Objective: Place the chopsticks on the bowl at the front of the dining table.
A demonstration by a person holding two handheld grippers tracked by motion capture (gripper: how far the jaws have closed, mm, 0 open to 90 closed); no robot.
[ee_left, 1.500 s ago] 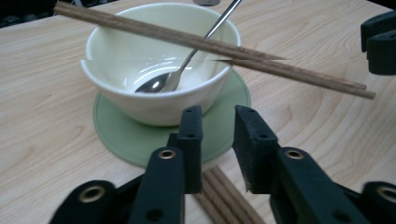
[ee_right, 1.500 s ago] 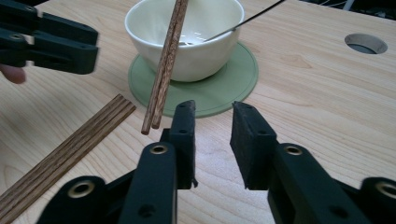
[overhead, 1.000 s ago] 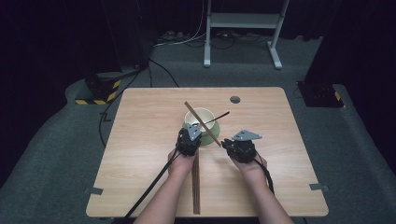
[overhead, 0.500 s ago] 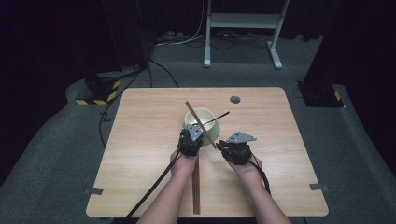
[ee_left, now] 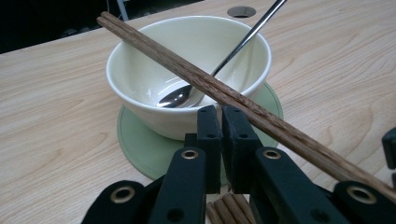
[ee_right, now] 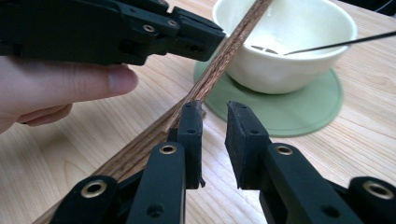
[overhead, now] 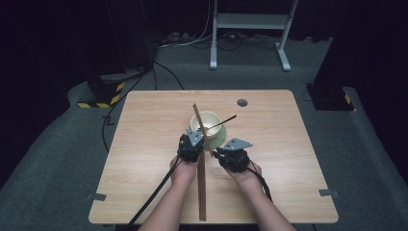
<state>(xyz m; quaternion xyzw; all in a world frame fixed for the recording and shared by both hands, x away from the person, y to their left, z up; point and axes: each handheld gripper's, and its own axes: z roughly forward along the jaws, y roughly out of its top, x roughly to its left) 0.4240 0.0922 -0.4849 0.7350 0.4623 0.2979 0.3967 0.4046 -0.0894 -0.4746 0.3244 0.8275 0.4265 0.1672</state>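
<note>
A cream bowl (overhead: 207,120) (ee_left: 140,70) (ee_right: 289,70) stands on a green coaster (overhead: 220,142) (ee_left: 140,144) (ee_right: 289,112), with a metal spoon (overhead: 225,120) (ee_left: 243,37) (ee_right: 336,44) inside. Long wooden chopsticks (overhead: 202,187) (ee_left: 210,84) (ee_right: 219,60) lean from the table across the bowl's rim. More stick ends lie under my left gripper (overhead: 193,139) (ee_left: 220,112) (ee_right: 212,39), which is shut just left of the leaning sticks, nothing seen between its tips. My right gripper (overhead: 214,153) (ee_right: 215,109) stands open by a narrow gap, nothing inside, its left finger against the sticks.
The wooden table (overhead: 144,159) has a round cable hole (overhead: 242,102) at the back. A person's thumb (ee_right: 70,88) lies under the left gripper. A white stand (overhead: 250,29) and cables are on the floor beyond the table.
My right gripper has slid left toward the chopsticks. The left gripper, bowl and spoon have stayed put.
</note>
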